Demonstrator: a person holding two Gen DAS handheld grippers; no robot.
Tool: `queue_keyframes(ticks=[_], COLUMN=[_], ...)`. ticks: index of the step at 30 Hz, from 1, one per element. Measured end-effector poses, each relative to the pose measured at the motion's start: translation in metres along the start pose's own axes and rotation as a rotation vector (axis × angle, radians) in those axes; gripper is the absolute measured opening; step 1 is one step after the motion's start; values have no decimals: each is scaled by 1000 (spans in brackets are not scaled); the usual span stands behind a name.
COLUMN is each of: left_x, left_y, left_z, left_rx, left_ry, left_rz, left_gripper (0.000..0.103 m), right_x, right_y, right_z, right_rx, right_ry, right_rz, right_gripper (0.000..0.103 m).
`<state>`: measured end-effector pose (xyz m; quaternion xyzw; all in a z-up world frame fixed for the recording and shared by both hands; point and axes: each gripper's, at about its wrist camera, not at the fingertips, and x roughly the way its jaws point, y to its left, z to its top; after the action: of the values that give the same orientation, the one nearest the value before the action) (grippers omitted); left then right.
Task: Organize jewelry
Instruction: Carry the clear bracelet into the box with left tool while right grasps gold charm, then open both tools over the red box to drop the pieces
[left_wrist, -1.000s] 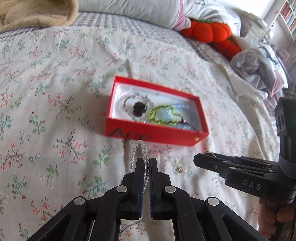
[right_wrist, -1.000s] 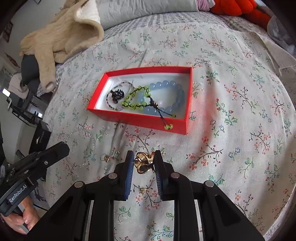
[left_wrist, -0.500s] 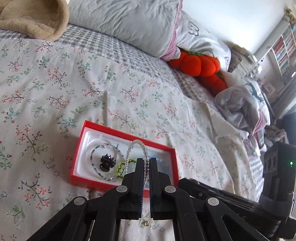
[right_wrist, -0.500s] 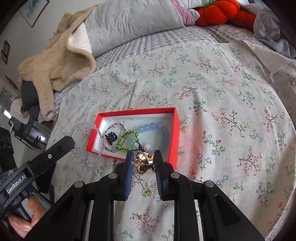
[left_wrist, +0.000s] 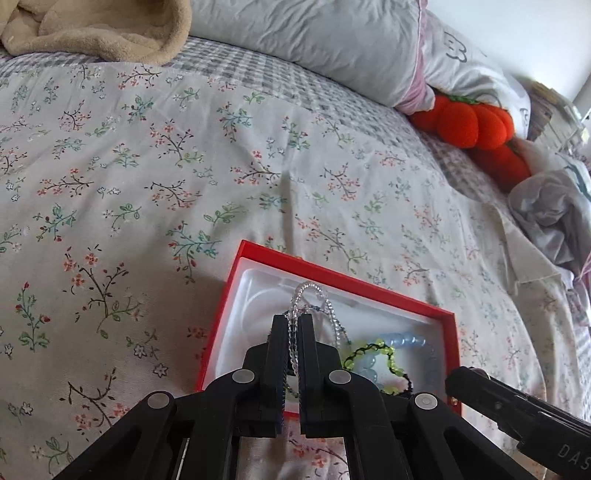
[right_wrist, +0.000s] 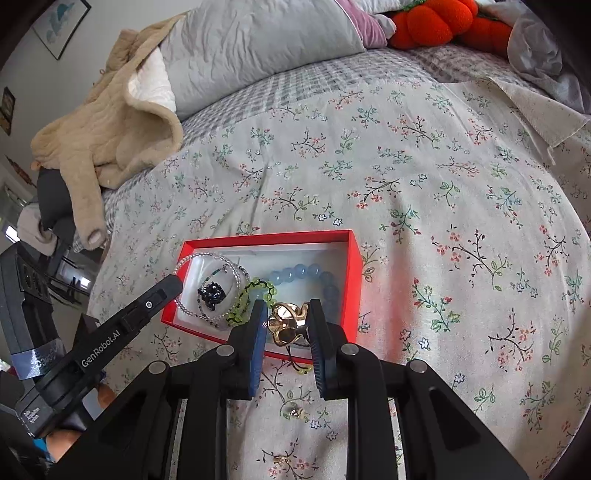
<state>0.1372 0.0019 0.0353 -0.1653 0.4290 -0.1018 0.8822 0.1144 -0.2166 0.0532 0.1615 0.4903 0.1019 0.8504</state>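
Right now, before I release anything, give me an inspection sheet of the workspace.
Surface: floral bedspread, rumpled.
Job's things: red box holds blue bead bracelet, green bracelet, dark charm; small gold pieces lie loose on bedspread.
Clutter: beige jacket, orange plush.
Grippers: left tongs pinch clear bead bracelet over box; right tongs grip gold ornament.
Cables: nothing seen.
Surroundings: pillows.

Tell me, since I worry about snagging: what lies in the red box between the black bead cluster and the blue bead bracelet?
In the right wrist view, the yellow-green braided bracelet lies between the black bead cluster and the blue bead bracelet, inside the red box.
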Motion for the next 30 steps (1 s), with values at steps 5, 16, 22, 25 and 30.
queue_keyframes(ticks=[5, 16, 22, 25, 30], left_x=[-1, -24, -31, -33, -37], left_y=[0, 5, 13, 17, 22], left_z=[-1, -8, -18, -23, -34], left_rx=[11, 37, 64, 87, 125], left_ry=[3, 30, 73, 92, 130], left_rz=[22, 61, 97, 131, 161], left_gripper=[3, 36, 51, 59, 69], right_x=[7, 18, 11, 3, -8], right_y=[-2, 1, 8, 11, 16], right_z=[0, 2, 5, 4, -6], right_rx=[7, -12, -51, -83, -124], right_ry=[10, 19, -3, 0, 17], right_rz=[-8, -55, -37, -38, -39], right_gripper=[23, 23, 25, 33, 37])
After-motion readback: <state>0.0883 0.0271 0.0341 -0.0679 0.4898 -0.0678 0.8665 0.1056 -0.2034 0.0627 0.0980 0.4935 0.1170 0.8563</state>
